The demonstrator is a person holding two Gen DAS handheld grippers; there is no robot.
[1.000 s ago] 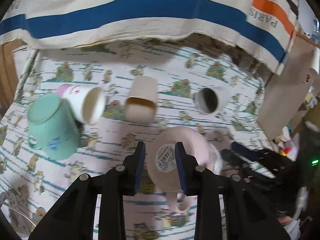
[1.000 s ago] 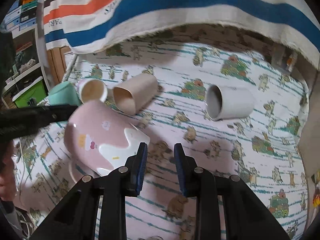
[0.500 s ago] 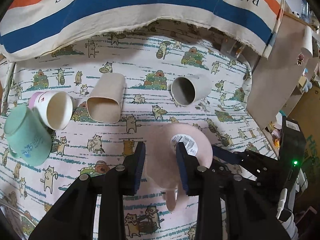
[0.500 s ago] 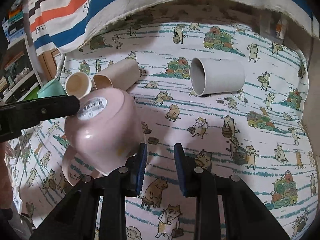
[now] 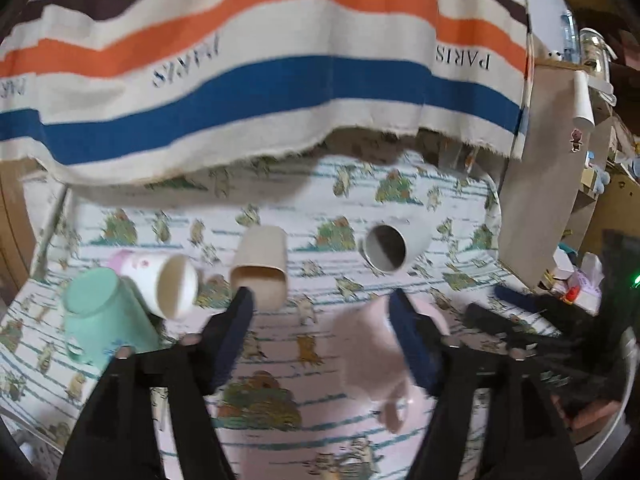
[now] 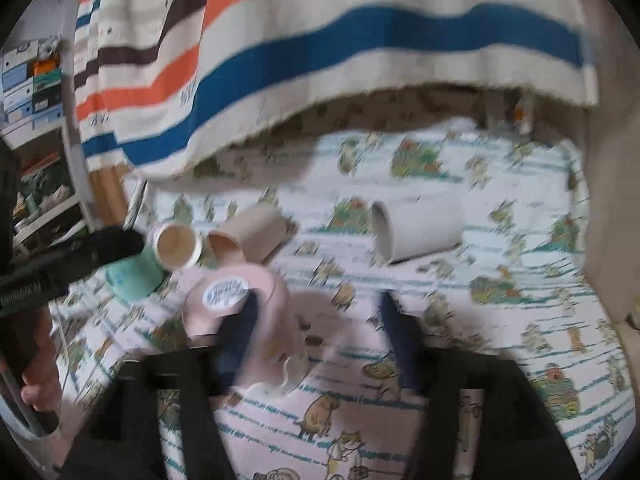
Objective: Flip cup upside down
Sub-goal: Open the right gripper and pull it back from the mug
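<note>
The pink mug (image 6: pixel 240 312) stands upside down on the cat-print cloth, its white base label facing up. It also shows in the left wrist view (image 5: pixel 372 352), with its handle toward the camera. My left gripper (image 5: pixel 322 308) is open, its right finger beside the mug. My right gripper (image 6: pixel 316 312) is open, its left finger in front of the mug. Neither holds anything.
A mint cup (image 5: pixel 100 316) stands upside down at left. A white-pink cup (image 5: pixel 164 280), a beige cup (image 5: pixel 260 268) and a grey cup (image 5: pixel 392 244) lie on their sides. A striped cloth (image 5: pixel 280 80) hangs behind. A board (image 5: pixel 540 208) stands at right.
Both grippers have opened wide and pulled back. The pink mug has been let go and now stands base up on the cloth.
</note>
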